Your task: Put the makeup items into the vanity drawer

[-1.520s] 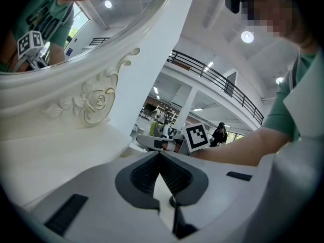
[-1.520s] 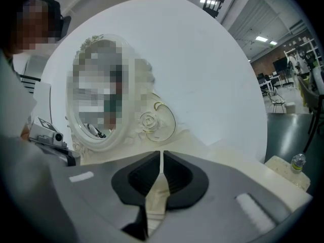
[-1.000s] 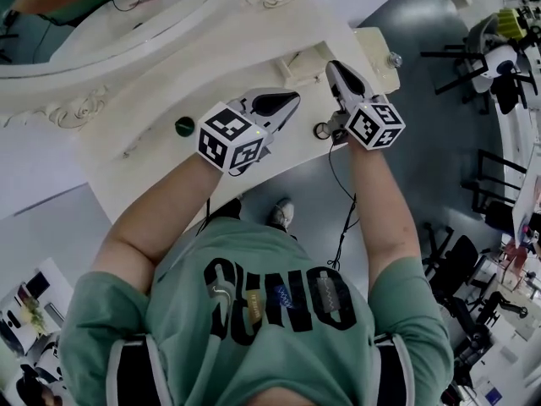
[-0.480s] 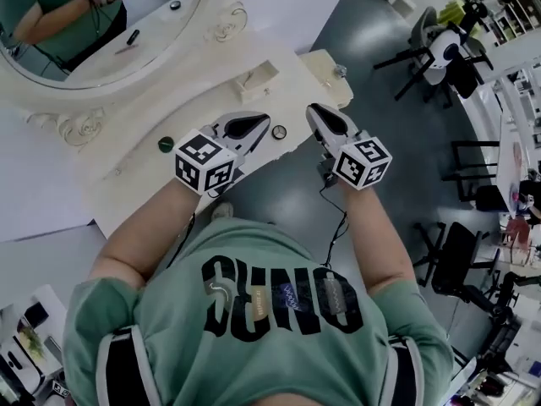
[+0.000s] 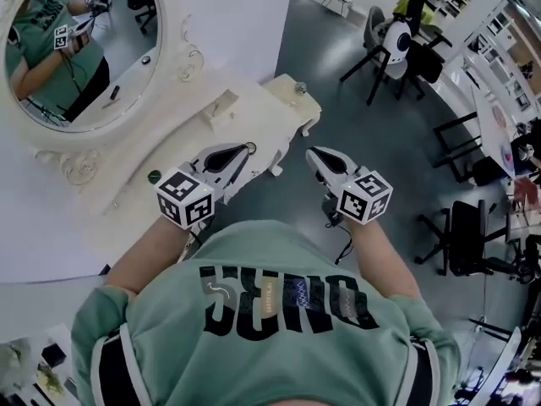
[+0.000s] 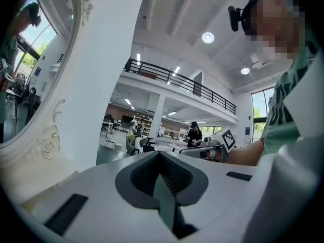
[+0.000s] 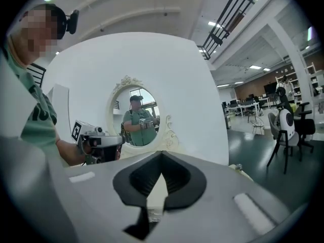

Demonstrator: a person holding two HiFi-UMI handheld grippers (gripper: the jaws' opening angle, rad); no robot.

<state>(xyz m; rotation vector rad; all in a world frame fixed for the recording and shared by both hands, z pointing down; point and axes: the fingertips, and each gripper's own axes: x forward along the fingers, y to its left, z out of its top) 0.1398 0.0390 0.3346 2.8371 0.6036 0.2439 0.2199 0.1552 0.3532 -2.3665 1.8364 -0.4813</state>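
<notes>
The cream vanity [image 5: 245,117] with its oval mirror [image 5: 76,49] stands at the upper left of the head view. A small dark green round item [image 5: 153,176] lies on its top, left of my left gripper. A small knobbed piece [image 5: 300,87] sits at the vanity's far right end. My left gripper [image 5: 246,149] hovers at the vanity's front edge, shut and empty. My right gripper [image 5: 311,152] hangs over the floor to the right of the vanity, also shut and empty. In the left gripper view the jaws [image 6: 161,172] point at the wall and hall. The right gripper view [image 7: 158,178] faces the mirror. No open drawer shows.
Grey floor lies right of the vanity. Office chairs [image 5: 397,32] and a black chair [image 5: 469,239] stand further right, with desks beyond. A dark cable [image 5: 342,248] hangs below my right gripper. The white wall backs the vanity.
Both grippers have drawn back from the vanity top; the right one has left the front edge and is now over the floor. The vanity has shifted up and left in the head view.
</notes>
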